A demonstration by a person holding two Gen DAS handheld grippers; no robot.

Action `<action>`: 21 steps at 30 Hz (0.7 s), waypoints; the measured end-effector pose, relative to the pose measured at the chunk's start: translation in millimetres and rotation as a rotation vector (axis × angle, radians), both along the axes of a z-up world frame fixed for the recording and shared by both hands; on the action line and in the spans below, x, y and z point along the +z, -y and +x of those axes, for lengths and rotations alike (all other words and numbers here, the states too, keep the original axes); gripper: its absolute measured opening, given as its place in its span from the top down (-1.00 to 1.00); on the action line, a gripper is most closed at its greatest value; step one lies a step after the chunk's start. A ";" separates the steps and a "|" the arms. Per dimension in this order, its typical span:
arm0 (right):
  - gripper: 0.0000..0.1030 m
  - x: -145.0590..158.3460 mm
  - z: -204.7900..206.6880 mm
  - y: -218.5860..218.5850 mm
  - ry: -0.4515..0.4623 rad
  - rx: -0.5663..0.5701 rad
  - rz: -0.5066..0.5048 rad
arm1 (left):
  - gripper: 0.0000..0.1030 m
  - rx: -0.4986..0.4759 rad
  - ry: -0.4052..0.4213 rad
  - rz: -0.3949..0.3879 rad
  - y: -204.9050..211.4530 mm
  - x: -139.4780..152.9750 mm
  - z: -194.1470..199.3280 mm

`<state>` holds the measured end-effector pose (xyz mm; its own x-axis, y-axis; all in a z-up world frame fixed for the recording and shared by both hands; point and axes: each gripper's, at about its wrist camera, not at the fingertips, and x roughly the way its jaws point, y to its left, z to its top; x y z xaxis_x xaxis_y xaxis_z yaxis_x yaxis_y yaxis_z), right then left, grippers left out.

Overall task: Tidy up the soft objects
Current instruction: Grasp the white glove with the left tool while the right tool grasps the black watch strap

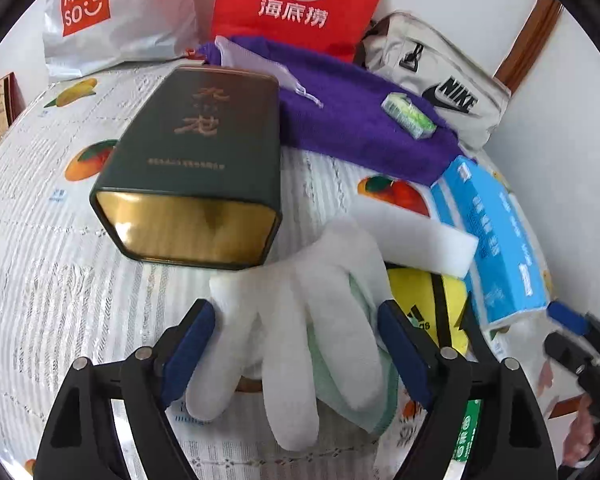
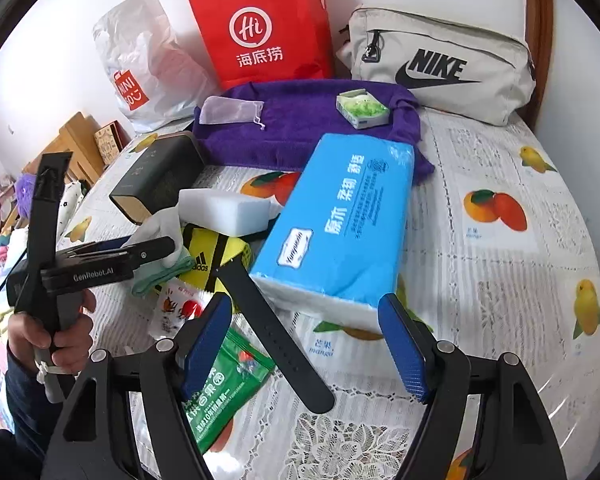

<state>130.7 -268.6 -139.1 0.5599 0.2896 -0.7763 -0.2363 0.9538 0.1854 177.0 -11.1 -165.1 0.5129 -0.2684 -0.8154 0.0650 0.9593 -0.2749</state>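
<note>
The left gripper (image 1: 296,344) stands wide apart, its blue pads either side of a white glove (image 1: 296,344) without pressing it; the glove lies on a pale green cloth (image 1: 352,396). Just beyond lies a dark green tin (image 1: 196,164), with a white sponge block (image 1: 416,236) to the right. The right gripper (image 2: 304,344) is open too, empty, above a black strap (image 2: 272,332), near a blue tissue pack (image 2: 340,220).

Two claw-mounted fisheye views, angled steeply down over the counter

The white fabric glove (image 1: 296,320) is seen close from the left; the blue tissue pack (image 2: 340,224) (image 1: 496,240) is shared by both.
</note>
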 end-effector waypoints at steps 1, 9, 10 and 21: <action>-0.46 -2.9 -1.7 0.4 -0.001 0.001 0.001 | -0.62 -0.005 -0.003 0.003 0.4 -0.1 0.4; -0.45 -27.5 -3.3 -6.4 -0.023 0.036 -0.007 | 0.16 -0.051 0.029 -0.020 2.3 8.4 -10.3; -0.45 -29.9 -3.1 -8.7 -0.022 0.047 -0.012 | 0.24 -0.058 0.029 -0.023 2.1 9.8 -11.6; -0.33 -51.9 -0.3 -41.9 -0.002 0.156 -0.092 | 0.47 -0.080 0.033 -0.012 1.1 18.2 -24.3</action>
<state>130.4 -226.7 -191.0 0.5118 0.3002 -0.8049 -0.3826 0.9186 0.0993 152.7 -12.2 -146.9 0.5161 -0.3198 -0.7946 0.1511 0.9471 -0.2830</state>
